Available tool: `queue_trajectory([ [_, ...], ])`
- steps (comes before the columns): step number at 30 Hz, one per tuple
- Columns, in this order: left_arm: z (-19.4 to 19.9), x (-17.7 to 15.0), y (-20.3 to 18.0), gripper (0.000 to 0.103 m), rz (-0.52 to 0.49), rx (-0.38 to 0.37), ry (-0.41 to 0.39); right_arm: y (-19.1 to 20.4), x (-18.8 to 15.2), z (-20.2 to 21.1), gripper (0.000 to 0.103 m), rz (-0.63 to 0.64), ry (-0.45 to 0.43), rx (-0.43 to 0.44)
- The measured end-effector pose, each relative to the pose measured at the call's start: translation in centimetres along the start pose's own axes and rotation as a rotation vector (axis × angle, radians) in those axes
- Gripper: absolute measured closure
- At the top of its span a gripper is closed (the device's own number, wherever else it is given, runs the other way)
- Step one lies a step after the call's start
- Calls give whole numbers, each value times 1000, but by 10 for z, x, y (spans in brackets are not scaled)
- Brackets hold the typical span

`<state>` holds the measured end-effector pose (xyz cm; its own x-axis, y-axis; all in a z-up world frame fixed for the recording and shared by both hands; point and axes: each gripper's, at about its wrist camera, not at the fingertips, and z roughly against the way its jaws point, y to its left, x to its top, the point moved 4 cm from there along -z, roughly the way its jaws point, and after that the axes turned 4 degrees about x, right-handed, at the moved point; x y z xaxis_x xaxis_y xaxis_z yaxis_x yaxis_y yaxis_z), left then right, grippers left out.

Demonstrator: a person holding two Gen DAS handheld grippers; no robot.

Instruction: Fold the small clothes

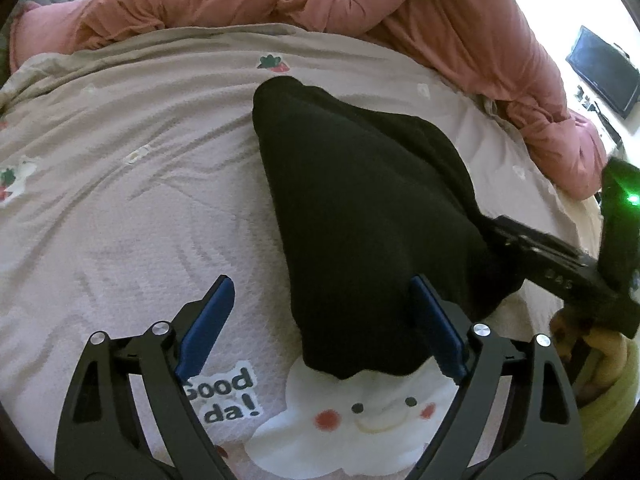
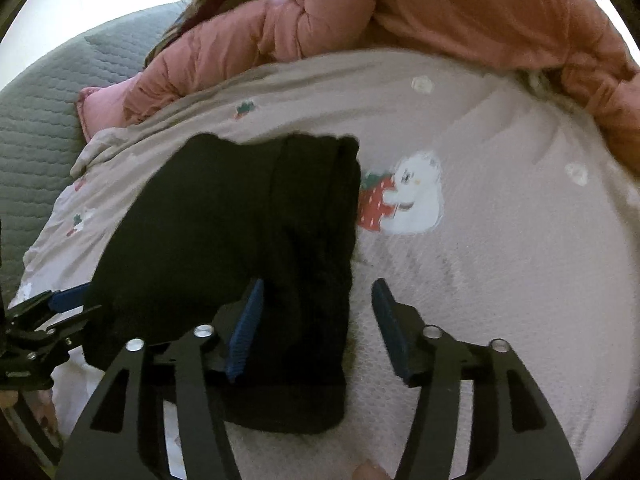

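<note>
A black folded garment [image 1: 360,200] lies flat on the beige printed bed sheet [image 1: 140,200]. My left gripper [image 1: 324,312] stands open over its near end; the right pad [image 1: 434,328] rests at the cloth's edge and the left pad is over bare sheet. In the right wrist view the garment [image 2: 240,220] runs up and to the left. My right gripper [image 2: 318,316] is open astride the garment's right edge, its left finger over the cloth and its right finger over the sheet [image 2: 500,260]. Each gripper also shows in the other's view: the right gripper [image 1: 496,224] and the left gripper [image 2: 76,306].
A bunched pink duvet [image 1: 440,20] [image 2: 480,12] lines the far side of the bed. A grey quilted cover [image 2: 40,120] lies at the left. A dark screen [image 1: 604,72] hangs on the wall at far right.
</note>
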<state>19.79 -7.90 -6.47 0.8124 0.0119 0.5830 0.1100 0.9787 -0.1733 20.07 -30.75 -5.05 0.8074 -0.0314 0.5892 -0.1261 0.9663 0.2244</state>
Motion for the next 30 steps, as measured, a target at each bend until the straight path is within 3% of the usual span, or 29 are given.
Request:
queue_trajectory([
  [6,12,-5,0,21,-21,20,-15,8,-3,31,17,26,-73,-24],
  [10,24,-7,1,10,-32,34,-38,15,-4,50,9,48,-121,-38],
  [19,67,-15,0,10,-57,59,-132,35,-16,95,5,95,-214,-52],
  [30,104,-44,16,10,-29,79,-192,60,-36,135,5,136,-285,-82],
])
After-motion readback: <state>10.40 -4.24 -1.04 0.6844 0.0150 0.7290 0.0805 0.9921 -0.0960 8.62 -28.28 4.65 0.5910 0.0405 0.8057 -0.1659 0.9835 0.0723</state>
